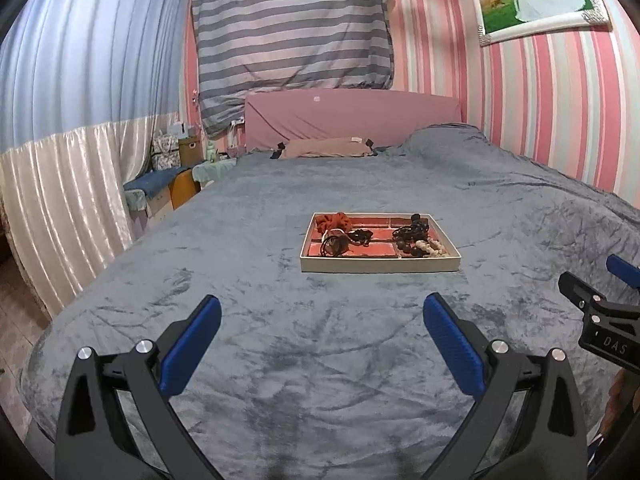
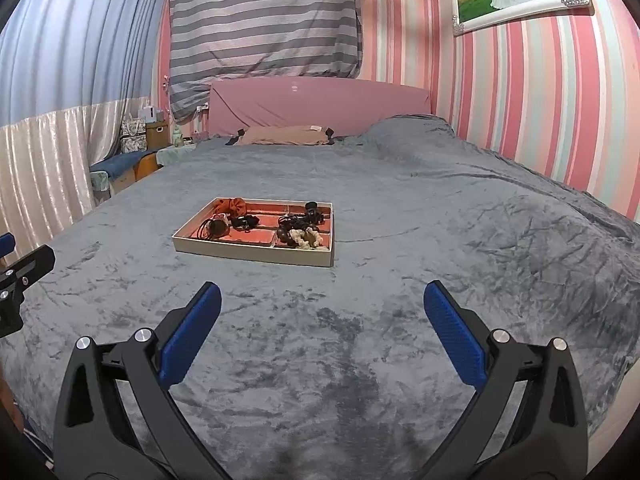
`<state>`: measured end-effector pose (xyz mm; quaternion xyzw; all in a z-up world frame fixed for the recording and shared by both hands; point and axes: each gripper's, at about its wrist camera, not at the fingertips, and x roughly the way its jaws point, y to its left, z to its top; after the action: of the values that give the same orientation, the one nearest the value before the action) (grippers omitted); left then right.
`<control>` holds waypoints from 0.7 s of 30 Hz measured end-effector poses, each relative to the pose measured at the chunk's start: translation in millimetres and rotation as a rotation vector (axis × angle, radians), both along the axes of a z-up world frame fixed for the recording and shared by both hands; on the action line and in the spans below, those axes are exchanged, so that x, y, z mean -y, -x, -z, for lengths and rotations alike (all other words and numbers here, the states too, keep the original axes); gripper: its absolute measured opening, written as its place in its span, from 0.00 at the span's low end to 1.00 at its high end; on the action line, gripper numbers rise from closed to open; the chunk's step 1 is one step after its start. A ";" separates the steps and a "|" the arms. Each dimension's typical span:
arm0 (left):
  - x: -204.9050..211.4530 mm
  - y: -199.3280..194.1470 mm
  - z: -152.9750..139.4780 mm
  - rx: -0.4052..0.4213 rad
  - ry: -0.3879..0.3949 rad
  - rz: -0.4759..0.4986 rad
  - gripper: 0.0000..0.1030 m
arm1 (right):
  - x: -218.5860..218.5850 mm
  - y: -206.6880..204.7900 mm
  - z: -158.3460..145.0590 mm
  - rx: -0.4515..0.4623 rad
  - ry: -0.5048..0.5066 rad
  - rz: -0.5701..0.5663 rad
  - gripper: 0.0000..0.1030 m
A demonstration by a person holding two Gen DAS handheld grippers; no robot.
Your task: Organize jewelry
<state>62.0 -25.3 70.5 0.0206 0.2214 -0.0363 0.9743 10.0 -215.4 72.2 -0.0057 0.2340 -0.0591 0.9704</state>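
Note:
A shallow cream tray with a red compartmented floor lies mid-bed. It holds an orange scrunchie, black hair ties, a dark bead bracelet, a cream bead bracelet and a black clip. My left gripper hovers open over the blanket, short of the tray, with nothing between its blue pads. My right gripper is likewise open and empty, nearer than the tray and to its right. Each gripper shows at the other view's edge.
A grey plush blanket covers the bed. A pink headboard and a tan pillow lie at the far end. Curtains and a cluttered bedside bench stand left; a striped wall runs along the right.

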 end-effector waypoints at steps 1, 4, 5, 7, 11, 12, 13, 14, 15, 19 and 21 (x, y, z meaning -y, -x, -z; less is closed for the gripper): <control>-1.6 -0.9 0.2 -0.004 0.005 -0.001 0.96 | -1.0 -0.2 0.3 0.000 0.003 0.004 0.96; -4.5 -5.9 3.5 -0.020 0.010 -0.009 0.96 | -1.0 -0.9 0.5 0.001 0.003 0.003 0.96; -5.4 -7.1 4.5 -0.024 0.011 -0.012 0.96 | -1.8 -1.7 0.8 0.001 0.003 0.004 0.96; -6.5 -8.3 5.3 -0.025 0.015 -0.014 0.96 | -1.6 -1.9 1.0 0.001 0.001 0.002 0.96; -7.2 -9.2 5.8 -0.026 0.016 -0.014 0.96 | -2.7 -2.3 1.7 0.001 0.001 0.003 0.96; -7.1 -9.2 6.4 -0.025 0.012 -0.013 0.96 | -2.4 -2.4 1.5 0.000 0.002 0.002 0.96; -6.7 -9.5 6.3 -0.023 0.009 -0.014 0.96 | -2.4 -2.4 1.5 -0.001 0.002 0.002 0.96; -6.7 -9.4 6.6 -0.022 0.007 -0.016 0.96 | -3.4 -3.6 2.0 -0.003 0.002 0.003 0.96; -6.8 -9.8 6.6 -0.023 0.007 -0.016 0.96 | -4.2 -4.1 2.3 -0.004 0.001 0.003 0.96; -8.0 -10.8 7.8 -0.033 0.013 -0.012 0.96 | -4.1 -4.1 2.2 -0.003 0.002 0.003 0.96; -9.4 -10.3 8.7 -0.031 0.015 -0.021 0.96 | -5.2 -4.8 3.0 -0.001 0.005 0.005 0.96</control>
<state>72.3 -16.0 61.8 0.0103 0.2363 -0.0281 0.9712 14.8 -210.2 69.2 -0.0075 0.2344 -0.0618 0.9701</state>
